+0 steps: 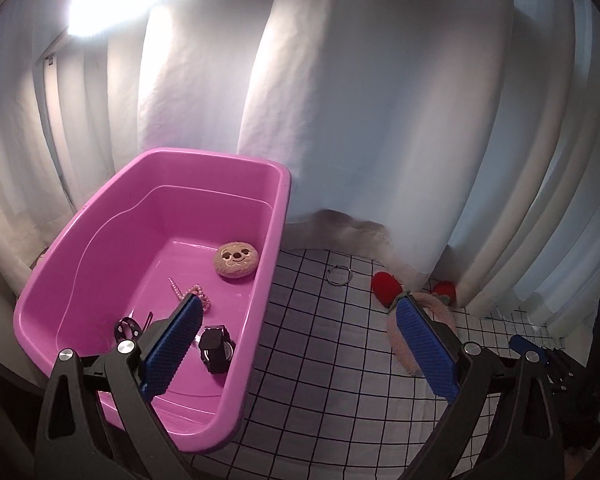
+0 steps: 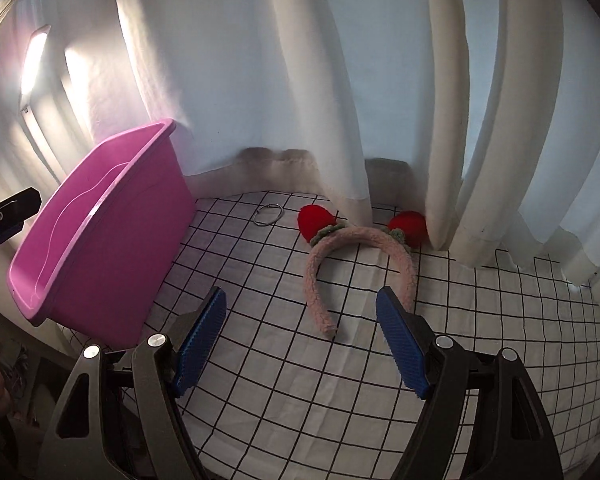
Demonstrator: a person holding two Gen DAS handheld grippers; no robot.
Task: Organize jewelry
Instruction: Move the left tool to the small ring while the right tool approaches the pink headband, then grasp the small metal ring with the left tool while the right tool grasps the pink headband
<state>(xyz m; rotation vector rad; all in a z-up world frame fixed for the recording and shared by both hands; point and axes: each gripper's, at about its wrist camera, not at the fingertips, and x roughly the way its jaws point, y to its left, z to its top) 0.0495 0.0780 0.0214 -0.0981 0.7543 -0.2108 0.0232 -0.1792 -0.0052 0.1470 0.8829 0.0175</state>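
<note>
I'm looking at white curtains hanging right behind the grid-patterned cloth, their folds crowding the far edge. The pink bin is sitting at the left, holding a plush cookie face, a pink beaded clip and a black watch. My left gripper is hovering with fingers wide apart, empty, straddling the bin's right wall. My right gripper is also spread and empty; the fuzzy strawberry headband is lying just ahead, its near ends between the fingers. A metal ring is lying beyond.
</note>
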